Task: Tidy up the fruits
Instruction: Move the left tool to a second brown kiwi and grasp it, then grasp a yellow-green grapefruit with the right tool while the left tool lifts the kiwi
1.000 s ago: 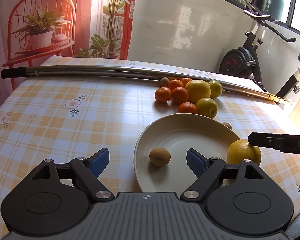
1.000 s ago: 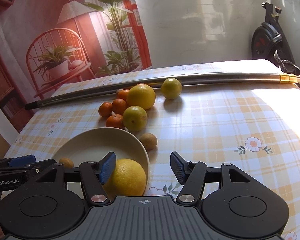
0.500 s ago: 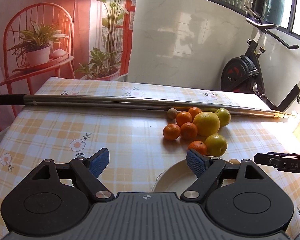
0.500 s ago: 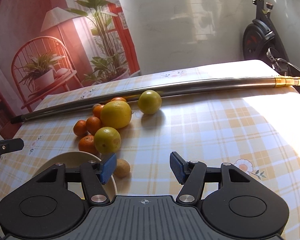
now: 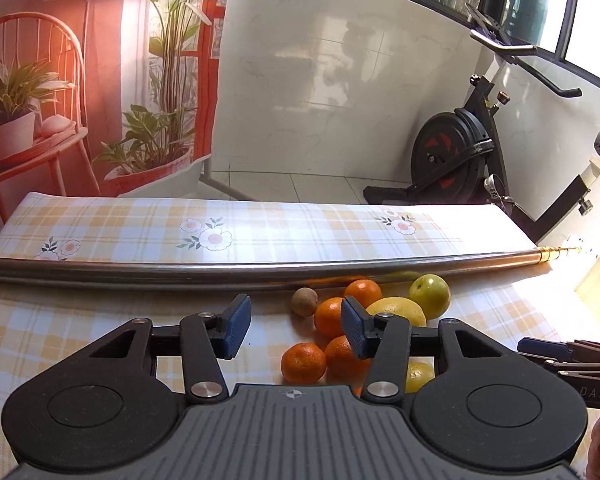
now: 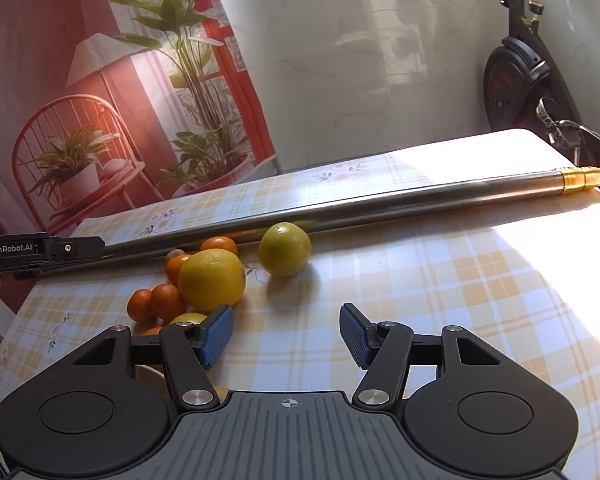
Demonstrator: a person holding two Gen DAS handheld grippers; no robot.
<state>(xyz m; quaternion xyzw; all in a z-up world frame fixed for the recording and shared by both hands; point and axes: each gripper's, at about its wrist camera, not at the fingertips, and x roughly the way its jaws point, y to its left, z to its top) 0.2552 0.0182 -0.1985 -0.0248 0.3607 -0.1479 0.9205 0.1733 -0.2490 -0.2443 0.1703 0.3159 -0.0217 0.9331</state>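
A heap of fruit lies on the checked tablecloth against a long metal pole. In the left wrist view my left gripper is open and empty, just short of several small oranges, a brown kiwi, a big yellow citrus and a green-yellow citrus. My right gripper is open and empty too. The big yellow citrus is to its front left and the green-yellow citrus straight ahead. Only a sliver of the white bowl shows behind the right gripper's left finger.
The metal pole with a brass tip crosses the table behind the fruit. An exercise bike stands past the far right of the table. A printed backdrop with a chair and plants hangs at the left. The other gripper's body juts in at left.
Both grippers have lifted and moved forward from the bowl toward the fruit heap. The bowl with its kiwi and the large yellow citrus beside it have dropped out of view.
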